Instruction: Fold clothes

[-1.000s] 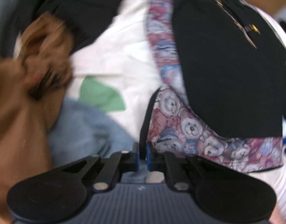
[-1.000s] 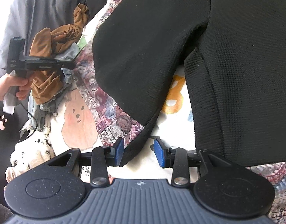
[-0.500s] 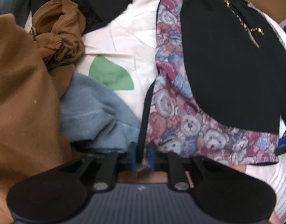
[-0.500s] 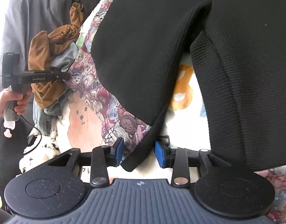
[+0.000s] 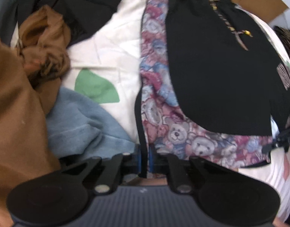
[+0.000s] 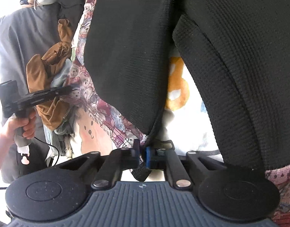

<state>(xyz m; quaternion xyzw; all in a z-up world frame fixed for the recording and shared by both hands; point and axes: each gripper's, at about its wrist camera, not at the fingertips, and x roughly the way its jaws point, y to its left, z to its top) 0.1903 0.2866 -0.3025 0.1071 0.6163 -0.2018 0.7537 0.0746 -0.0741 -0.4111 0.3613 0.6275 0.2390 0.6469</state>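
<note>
Black-trimmed teddy-bear jacket point(image 5: 182, 124) is being gripped at two hem corners: left gripper point(image 5: 144, 156) and right gripper point(image 6: 142, 152), jaws just closed, are both clamping fabric. Next move is likely calling for lifting both corners together.

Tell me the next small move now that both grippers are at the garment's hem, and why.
Probably lift both together. The left gripper and right gripper, jaws just closed, each pinch the black-trimmed hem of the teddy-bear-lined black garment, which lies flat on the white sheet.
</note>
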